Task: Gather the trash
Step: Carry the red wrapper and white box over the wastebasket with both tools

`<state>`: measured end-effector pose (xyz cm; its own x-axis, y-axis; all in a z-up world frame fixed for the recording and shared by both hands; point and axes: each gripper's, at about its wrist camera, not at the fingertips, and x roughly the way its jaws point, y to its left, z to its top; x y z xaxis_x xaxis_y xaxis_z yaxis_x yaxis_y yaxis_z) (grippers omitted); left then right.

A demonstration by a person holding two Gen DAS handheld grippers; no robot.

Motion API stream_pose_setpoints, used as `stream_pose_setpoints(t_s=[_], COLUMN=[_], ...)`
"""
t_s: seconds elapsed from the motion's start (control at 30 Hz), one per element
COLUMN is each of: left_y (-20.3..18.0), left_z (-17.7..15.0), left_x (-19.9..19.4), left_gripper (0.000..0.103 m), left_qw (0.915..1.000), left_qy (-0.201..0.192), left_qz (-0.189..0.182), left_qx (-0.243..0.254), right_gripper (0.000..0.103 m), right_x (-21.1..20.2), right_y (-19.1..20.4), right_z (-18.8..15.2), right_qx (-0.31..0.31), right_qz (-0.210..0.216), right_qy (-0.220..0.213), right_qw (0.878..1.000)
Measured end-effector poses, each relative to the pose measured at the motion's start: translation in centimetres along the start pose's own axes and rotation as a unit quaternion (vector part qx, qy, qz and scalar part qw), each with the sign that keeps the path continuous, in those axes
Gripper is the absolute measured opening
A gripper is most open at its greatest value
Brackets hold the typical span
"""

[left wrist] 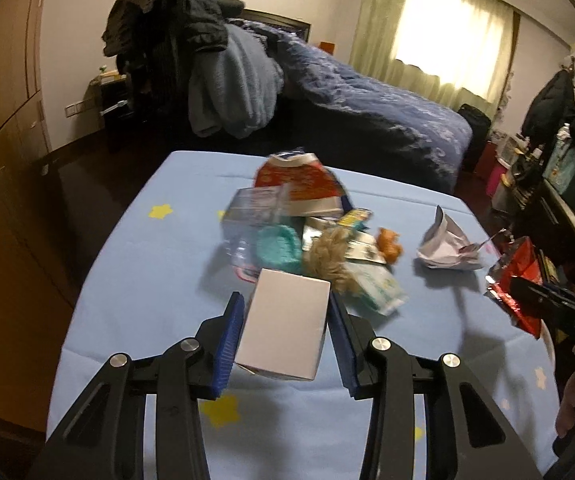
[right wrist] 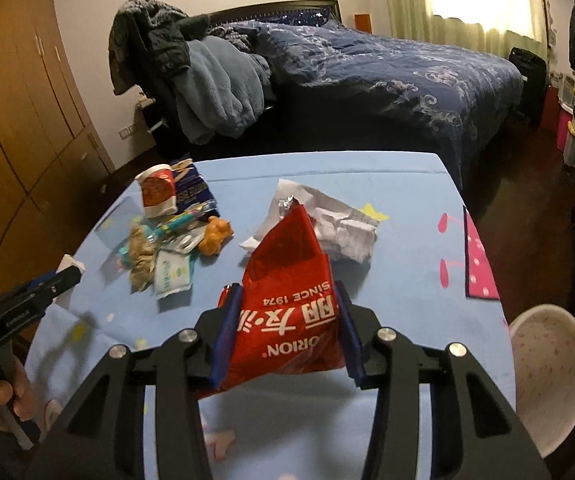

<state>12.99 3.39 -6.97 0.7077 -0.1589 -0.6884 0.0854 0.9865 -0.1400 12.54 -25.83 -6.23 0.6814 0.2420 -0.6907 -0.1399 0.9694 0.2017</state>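
My left gripper is shut on a small white box and holds it above the blue tablecloth. My right gripper is shut on a red Orion snack bag, held above the table; the bag also shows at the right edge of the left wrist view. A pile of trash lies mid-table: a red-and-white paper cup, a clear plastic package, a tissue pack, a tan fuzzy item and an orange toy. A crumpled white paper lies beyond the red bag.
A white bin stands at the table's right edge. A pink patch is on the cloth at right. A bed with a dark blue quilt and a chair piled with clothes stand behind the table. Wooden wardrobes line the left.
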Motion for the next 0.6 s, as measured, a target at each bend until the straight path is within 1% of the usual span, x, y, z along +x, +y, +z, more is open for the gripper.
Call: stream_pose_setpoints(t_s=[0.2, 0.33, 0.47, 0.6], left_y=[-2.8, -4.8, -7.4, -11.0], left_z=[-0.7, -1.1, -1.1, -0.8], left_x=[-1.9, -2.9, -3.4, -3.3], left_gripper=[0.043, 0.043, 0.043, 0.043], left_qw=[0.9993, 0.9983, 0.9961, 0.992], left_qy=[-0.012, -0.015, -0.02, -0.022], left_qz=[-0.032, -0.048, -0.07, -0.1], left_qx=[0.016, 0.031, 0.05, 0.074], right_gripper=[0.045, 0.045, 0.044, 0.044], right_x=[-3.3, -5.3, -7.5, -9.5], right_y=[-0.1, -0.8, -2.6, -5.3], right_z=[-2.2, -3.2, -4.2, -4.9], right_qx=[0.002, 0.008, 0.028, 0.051], right_qz=[0.009, 0.011, 0.005, -0.01], right_qy=[-0.017, -0.031, -0.045, -0.061], right_qw=[1.0, 0.999, 0.999, 0.997])
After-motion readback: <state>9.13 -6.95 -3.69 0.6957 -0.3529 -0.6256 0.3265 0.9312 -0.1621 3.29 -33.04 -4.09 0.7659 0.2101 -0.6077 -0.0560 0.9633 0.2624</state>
